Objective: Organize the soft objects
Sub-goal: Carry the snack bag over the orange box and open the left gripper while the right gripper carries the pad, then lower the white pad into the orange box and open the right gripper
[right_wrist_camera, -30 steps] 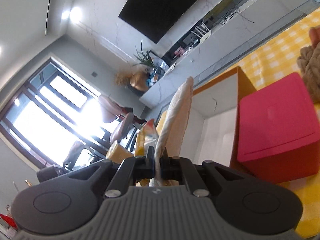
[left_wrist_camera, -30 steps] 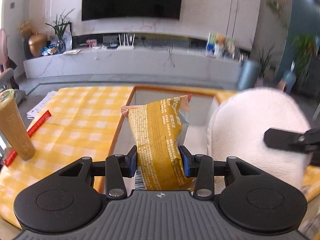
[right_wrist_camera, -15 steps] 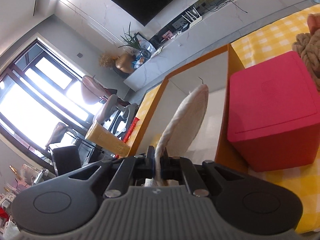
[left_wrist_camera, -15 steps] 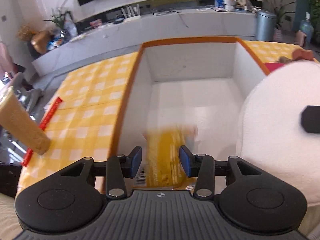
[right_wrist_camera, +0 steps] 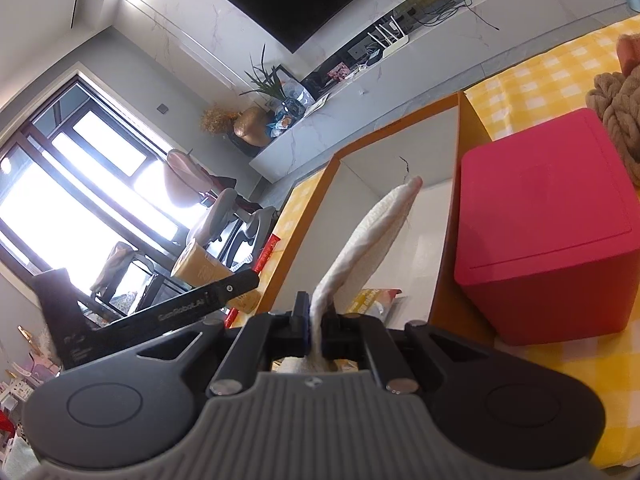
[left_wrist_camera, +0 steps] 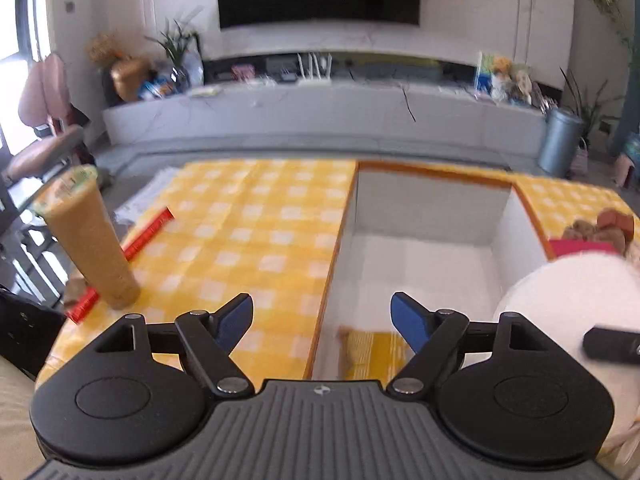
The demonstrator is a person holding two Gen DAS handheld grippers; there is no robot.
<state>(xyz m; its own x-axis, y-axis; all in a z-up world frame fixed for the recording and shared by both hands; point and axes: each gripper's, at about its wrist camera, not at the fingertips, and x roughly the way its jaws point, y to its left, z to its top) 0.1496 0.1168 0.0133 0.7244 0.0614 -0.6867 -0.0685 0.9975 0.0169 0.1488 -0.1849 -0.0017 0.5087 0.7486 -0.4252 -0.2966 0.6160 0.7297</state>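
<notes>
My left gripper (left_wrist_camera: pixel 322 316) stands spread wide in the left wrist view, blue pads (left_wrist_camera: pixel 408 322) apart with nothing between them. It hangs over the near end of the white bin (left_wrist_camera: pixel 424 216) with the orange rim. Below it the yellow snack bag (left_wrist_camera: pixel 370 350) lies on the bin floor, close to the near wall. I judge that bag light and crinkly, slippery on its foil, best taken by a flat edge and not the puffed middle. At the right edge of this view sits the white fluffy pad (left_wrist_camera: pixel 560 292), with one dark finger of my other tool across it. A tall paper cup (left_wrist_camera: pixel 90 240) stands on the yellow checked tablecloth (left_wrist_camera: pixel 248 232), well left of the bin.

In the right wrist view my right gripper (right_wrist_camera: pixel 316 320) is pressed together on the white fluffy pad (right_wrist_camera: pixel 372 232), pinching its lower edge so it stands up edge-on above the bin (right_wrist_camera: pixel 424 152). It looks soft, light and floppy (a rim pinch suits it, though it may sag or swing). The snack bag (right_wrist_camera: pixel 374 298) shows just beyond the fingers. A red box (right_wrist_camera: pixel 548 232) sits just right of the bin, with a knotted rope toy (right_wrist_camera: pixel 618 108) past it.
</notes>
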